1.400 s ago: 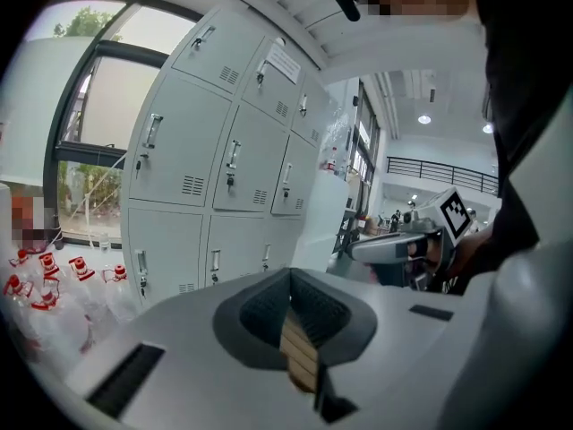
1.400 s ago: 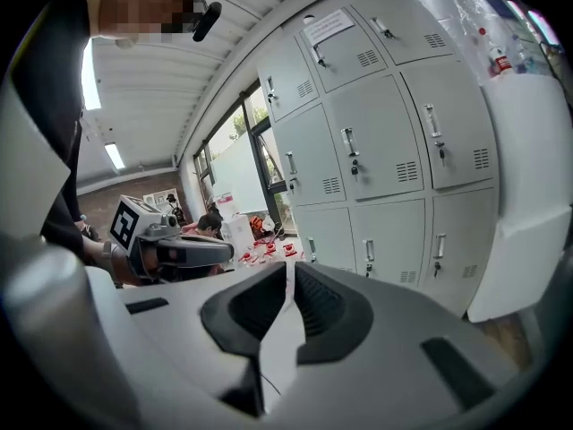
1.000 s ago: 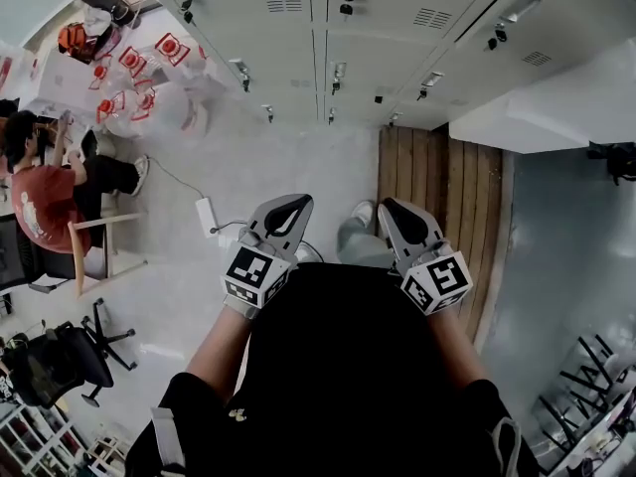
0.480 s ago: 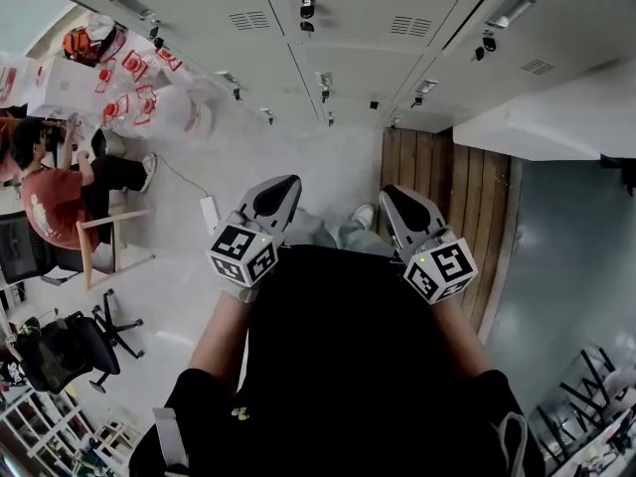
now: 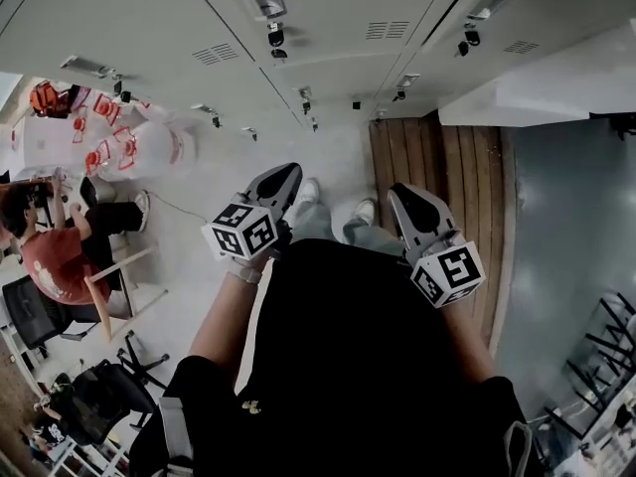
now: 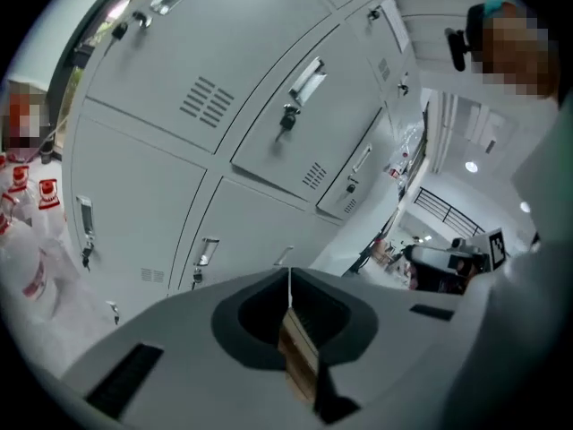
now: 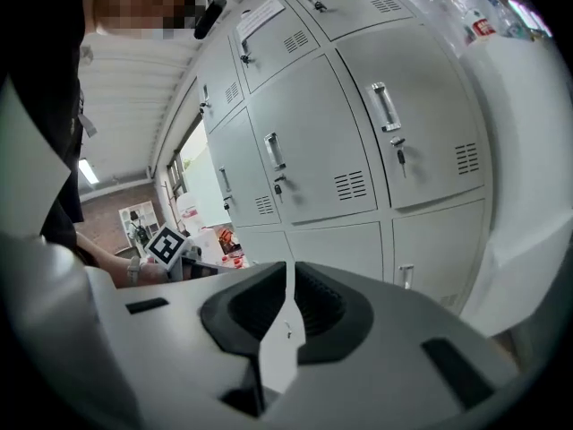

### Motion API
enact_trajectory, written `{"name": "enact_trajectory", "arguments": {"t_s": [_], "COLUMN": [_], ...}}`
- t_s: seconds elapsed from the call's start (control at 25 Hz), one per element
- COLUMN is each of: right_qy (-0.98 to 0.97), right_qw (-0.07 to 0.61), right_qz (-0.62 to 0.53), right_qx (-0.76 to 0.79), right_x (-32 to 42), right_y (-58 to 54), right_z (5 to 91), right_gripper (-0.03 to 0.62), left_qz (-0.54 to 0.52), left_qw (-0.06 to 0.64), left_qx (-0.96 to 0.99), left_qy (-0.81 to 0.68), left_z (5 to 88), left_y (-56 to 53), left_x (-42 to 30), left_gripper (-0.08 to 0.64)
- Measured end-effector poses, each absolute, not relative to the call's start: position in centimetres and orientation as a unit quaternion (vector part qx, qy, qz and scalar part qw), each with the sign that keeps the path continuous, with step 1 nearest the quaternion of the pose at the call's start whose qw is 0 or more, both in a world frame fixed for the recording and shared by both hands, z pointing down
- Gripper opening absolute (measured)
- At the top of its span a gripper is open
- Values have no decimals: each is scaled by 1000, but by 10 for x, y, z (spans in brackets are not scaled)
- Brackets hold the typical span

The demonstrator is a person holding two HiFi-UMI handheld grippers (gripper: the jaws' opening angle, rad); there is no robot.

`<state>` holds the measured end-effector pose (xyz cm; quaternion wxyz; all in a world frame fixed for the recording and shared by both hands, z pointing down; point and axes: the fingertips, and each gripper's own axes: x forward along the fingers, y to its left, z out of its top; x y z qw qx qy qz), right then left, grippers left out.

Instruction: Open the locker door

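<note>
Head view: a seated person (image 5: 45,256) is seen at far left. The left tool (image 5: 281,175) and the right tool (image 5: 405,199) are held side by side, each with jaws pressed together on nothing. The locker doors (image 5: 328,28), all closed, are faced from well apart. A wooden floor strip (image 5: 447,177) is seen at right.

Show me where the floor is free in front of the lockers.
Bare grey floor lies between the lockers and the shoes, and the wooden boards beside it are bare too. The left side is crowded: a seated person, chairs, red-and-white clutter.
</note>
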<state>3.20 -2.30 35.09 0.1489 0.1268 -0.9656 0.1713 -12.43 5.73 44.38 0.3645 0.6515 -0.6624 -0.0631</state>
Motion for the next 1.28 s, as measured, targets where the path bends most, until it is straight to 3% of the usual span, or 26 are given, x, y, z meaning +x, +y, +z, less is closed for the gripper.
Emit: {"name": "enact_trajectory", "arguments": {"t_s": [0.24,0.6,0.84,0.92,1.28], "right_qy": [-958,-947,-931,-927,-902], "right_qw": [151,206,212,222,247], "right_qz": [140,35,128,130,149], "right_qx": [200,244,269,273,321], "right_x": [27,3,-20,-22,-11], "right_y": [-30,-10,-9,-4,15], "right_z": [334,329,346,351,370], "right_gripper": [48,48,48,48,48], "left_qz": [-117,-230,-301,-318,-339], "left_qw": [445,553,587,600,606], "left_qx": [646,582,511,494,475], "left_qy": [-609,-551,-551,-543,-540], "left_z": [499,576,635,655,720], "left_y": [30,-2,-19,-25,-46], "left_x": [-152,-184,-223,-228,-236], "left_gripper": [25,26,65,112,156]}}
